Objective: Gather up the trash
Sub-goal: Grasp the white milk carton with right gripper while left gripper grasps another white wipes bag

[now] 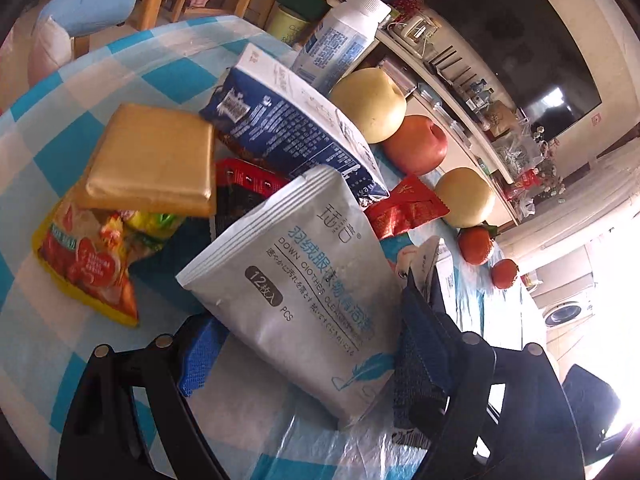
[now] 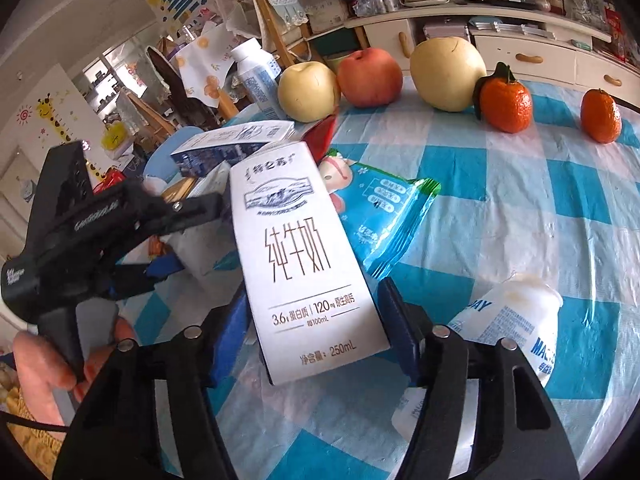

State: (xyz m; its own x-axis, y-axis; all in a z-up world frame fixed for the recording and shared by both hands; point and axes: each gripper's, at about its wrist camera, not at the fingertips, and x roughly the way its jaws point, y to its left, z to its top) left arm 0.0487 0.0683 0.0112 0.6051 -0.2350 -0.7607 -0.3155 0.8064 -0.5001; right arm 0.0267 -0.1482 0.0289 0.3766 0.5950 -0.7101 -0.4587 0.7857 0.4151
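Observation:
My left gripper (image 1: 304, 344) is shut on a silver wipes pouch (image 1: 296, 280), held over a pile of trash: a gold packet (image 1: 152, 160), a yellow-red snack bag (image 1: 88, 256), a blue-white carton (image 1: 288, 120) and a red wrapper (image 1: 408, 208). My right gripper (image 2: 312, 328) is shut on a white 250 mL milk carton (image 2: 296, 256), held tilted above the table. The left gripper (image 2: 132, 224) shows at the left of the right wrist view, with the pouch between its blue pads. A teal wrapper (image 2: 384, 216) and a white plastic pouch (image 2: 516, 320) lie on the cloth.
The table has a blue-white checked cloth (image 2: 520, 184). Two pears (image 2: 448, 76), an apple (image 2: 370, 78) and two oranges (image 2: 506, 106) stand in a row at the far edge, beside a white bottle (image 2: 256, 76). Chairs and a cabinet (image 2: 520, 52) stand behind.

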